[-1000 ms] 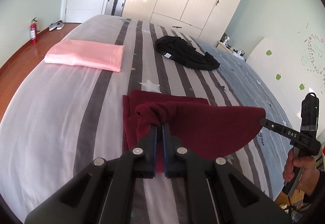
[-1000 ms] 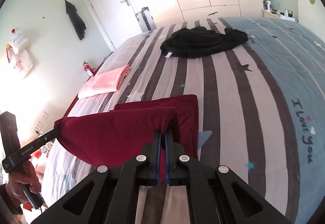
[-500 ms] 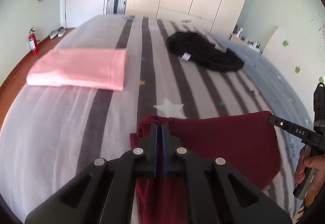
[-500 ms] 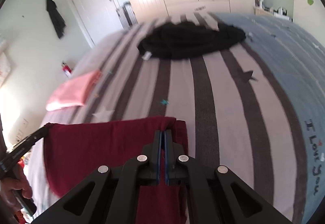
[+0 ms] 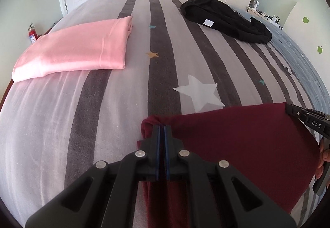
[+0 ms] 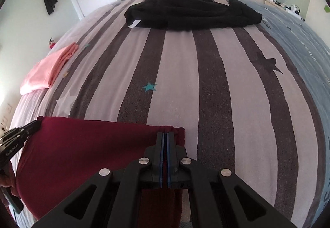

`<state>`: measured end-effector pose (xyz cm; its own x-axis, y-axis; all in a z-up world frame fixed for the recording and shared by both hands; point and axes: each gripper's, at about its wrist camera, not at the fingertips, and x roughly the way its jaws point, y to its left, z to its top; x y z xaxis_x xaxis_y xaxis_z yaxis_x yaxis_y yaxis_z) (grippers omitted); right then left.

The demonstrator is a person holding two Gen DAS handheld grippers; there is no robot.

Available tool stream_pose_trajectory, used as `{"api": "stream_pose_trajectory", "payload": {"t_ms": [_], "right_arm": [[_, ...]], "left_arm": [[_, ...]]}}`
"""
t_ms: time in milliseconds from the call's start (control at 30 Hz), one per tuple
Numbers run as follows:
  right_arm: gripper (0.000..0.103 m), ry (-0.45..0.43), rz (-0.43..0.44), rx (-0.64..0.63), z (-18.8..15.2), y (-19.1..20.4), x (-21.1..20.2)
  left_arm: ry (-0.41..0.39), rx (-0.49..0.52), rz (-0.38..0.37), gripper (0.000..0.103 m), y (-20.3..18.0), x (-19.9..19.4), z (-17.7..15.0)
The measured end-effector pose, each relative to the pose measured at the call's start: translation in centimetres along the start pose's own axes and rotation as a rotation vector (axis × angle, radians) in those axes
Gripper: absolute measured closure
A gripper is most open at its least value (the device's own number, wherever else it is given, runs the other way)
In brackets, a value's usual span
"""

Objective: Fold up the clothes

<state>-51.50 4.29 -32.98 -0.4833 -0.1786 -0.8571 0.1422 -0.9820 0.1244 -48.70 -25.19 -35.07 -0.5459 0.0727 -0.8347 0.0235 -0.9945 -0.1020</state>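
Nearest the cameras, the left gripper (image 5: 162, 127) is clamped on one corner of the dark red garment (image 5: 243, 141), its blue-lined jaws pressed together with only a thin pinch of cloth between them. The right gripper (image 6: 165, 135) is clamped in the same way on the opposite corner, so the leading edge is stretched between the two — nearly straight, with a slight sag. The rest of the garment lies beneath and behind that edge on the striped bedsheet (image 5: 160, 67), and lower layers of red cloth are seen under each gripper.

The step in hand is judged to be the laying-over of a fold. It is done well if both corners are lowered together and level, so that the carried edge is set square on the layer below and no crease is trapped. Tension should be kept across the edge until the cloth is resting; only then should the jaws be parted and drawn away low, so the corners are not dragged out of line. An uneven descent would probably leave the fold skewed.

Further off, a folded pink garment (image 5: 76, 48) lies to the left, well apart. Beyond it, toward the wardrobe, a crumpled black garment (image 6: 191, 11) is left unfolded — presumably work still to be done.
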Motion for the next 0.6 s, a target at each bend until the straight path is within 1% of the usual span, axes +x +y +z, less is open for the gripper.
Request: {"api": "stream_pose_trajectory", "payload": {"t_ms": [67,133,200,267,300,367,433,500,533,600], "right_arm": [[0.100,0.010,0.003,0.009,0.2,-0.2,-0.5],[0.099,-0.011,-0.007,-0.010,0.2,0.1,-2.0],[0.099,-0.057,0.002,-0.041,-0.3,0.7,-4.1],[0.099,-0.102,0.044,-0.070,-1.8,1.8,-6.7],[0.099,-0.112,0.067,-0.075,-2.5,2.3,-7.5],[0.099,-0.124,0.125,-0.081,-4.6,3.6,-9.2],[0.099,-0.124,0.181,-0.096,-6.8,5.1,-10.4],[0.099,-0.121,0.213,-0.123,-8.4,6.6,-10.8],[0.099,-0.115,0.220,-0.135,-9.2,7.3,-10.7],[0.099,-0.099,0.216,-0.144,-10.2,8.3,-10.0]], "left_arm": [[0.010,0.014,0.007,0.100,-0.2,0.0,0.3],[0.020,0.033,0.023,0.100,-0.5,0.0,0.4],[0.022,0.009,0.018,0.100,-0.3,-0.1,0.7],[0.015,-0.034,0.002,0.100,0.1,-0.6,0.9],[0.000,-0.060,-0.005,0.100,0.4,-1.1,1.1],[-0.041,-0.080,-0.027,0.099,0.4,-2.6,1.2],[-0.095,-0.066,-0.038,0.099,0.1,-4.5,0.9],[-0.136,-0.048,-0.062,0.099,-0.5,-6.7,0.1],[-0.145,-0.046,-0.074,0.099,-0.8,-7.6,-0.4],[-0.135,-0.042,-0.116,0.099,-1.7,-9.0,-2.1]]}}
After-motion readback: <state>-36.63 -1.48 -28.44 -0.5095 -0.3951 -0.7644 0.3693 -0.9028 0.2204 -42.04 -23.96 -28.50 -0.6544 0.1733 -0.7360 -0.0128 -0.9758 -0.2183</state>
